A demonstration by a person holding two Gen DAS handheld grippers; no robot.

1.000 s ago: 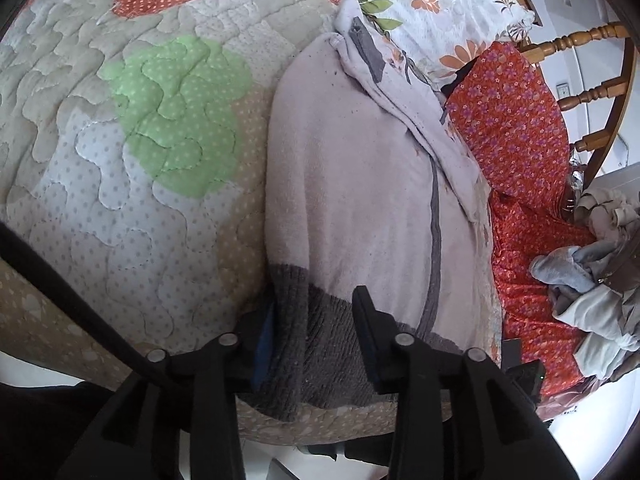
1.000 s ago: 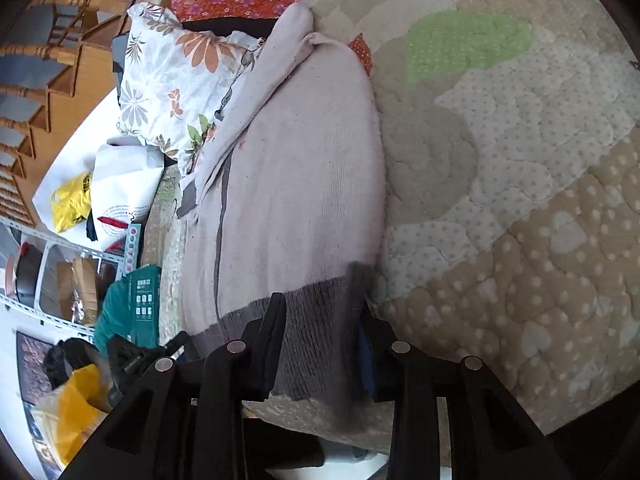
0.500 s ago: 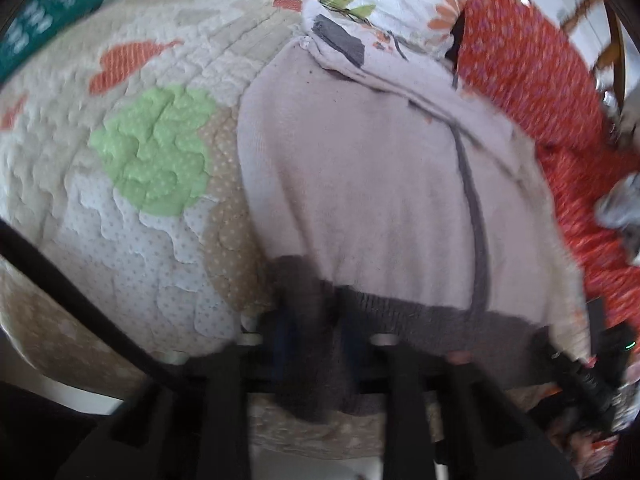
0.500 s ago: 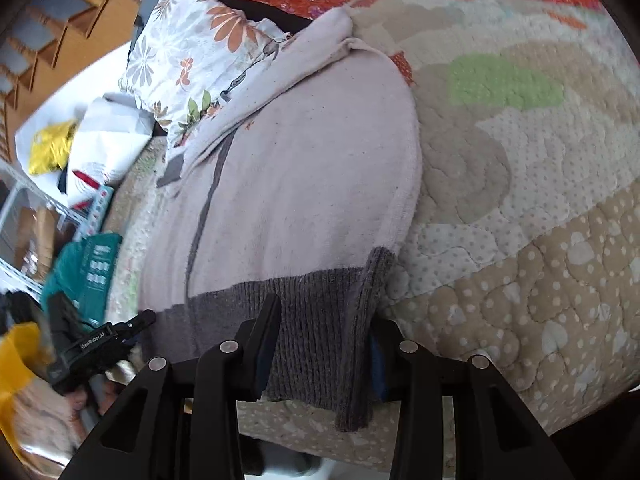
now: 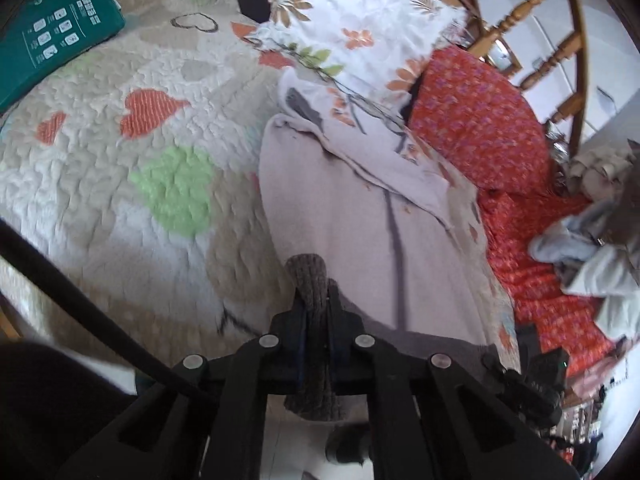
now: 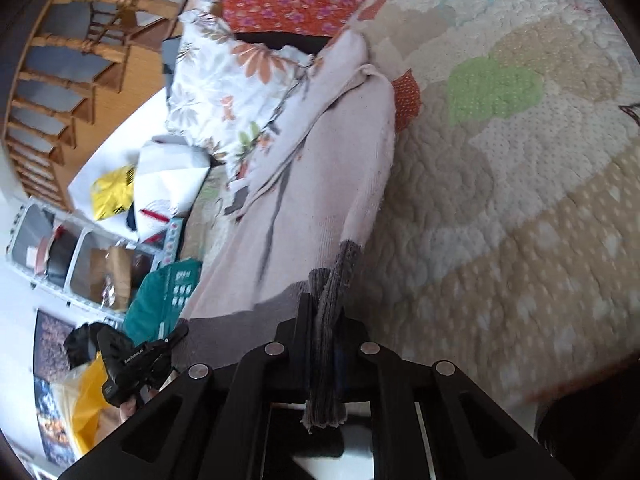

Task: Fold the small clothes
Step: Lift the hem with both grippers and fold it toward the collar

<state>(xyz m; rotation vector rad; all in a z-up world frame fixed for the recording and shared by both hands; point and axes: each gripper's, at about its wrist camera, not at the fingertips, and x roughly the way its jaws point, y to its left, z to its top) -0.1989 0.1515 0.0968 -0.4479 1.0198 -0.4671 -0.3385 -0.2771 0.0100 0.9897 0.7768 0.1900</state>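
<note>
A pale pink knit sweater (image 5: 360, 216) with a grey ribbed hem lies on a quilted bed; it also shows in the right wrist view (image 6: 320, 184). My left gripper (image 5: 316, 300) is shut on the hem's left corner (image 5: 310, 276) and lifts it off the quilt. My right gripper (image 6: 326, 312) is shut on the hem's right corner (image 6: 340, 276), also raised. The hem stretches between the two grippers. The sweater's top end lies bunched against a floral pillow (image 5: 360, 36).
The quilt (image 5: 120, 160) with heart patches spreads to the left. A red floral cloth (image 5: 480, 132) and a pile of pale clothes (image 5: 592, 232) lie to the right. A green box (image 5: 52, 36) sits at the far left. A wooden chair (image 5: 552, 40) stands behind.
Both grippers closed on the grey hem corners and lifted them up off the quilt. The views now look down from higher above the bed.
</note>
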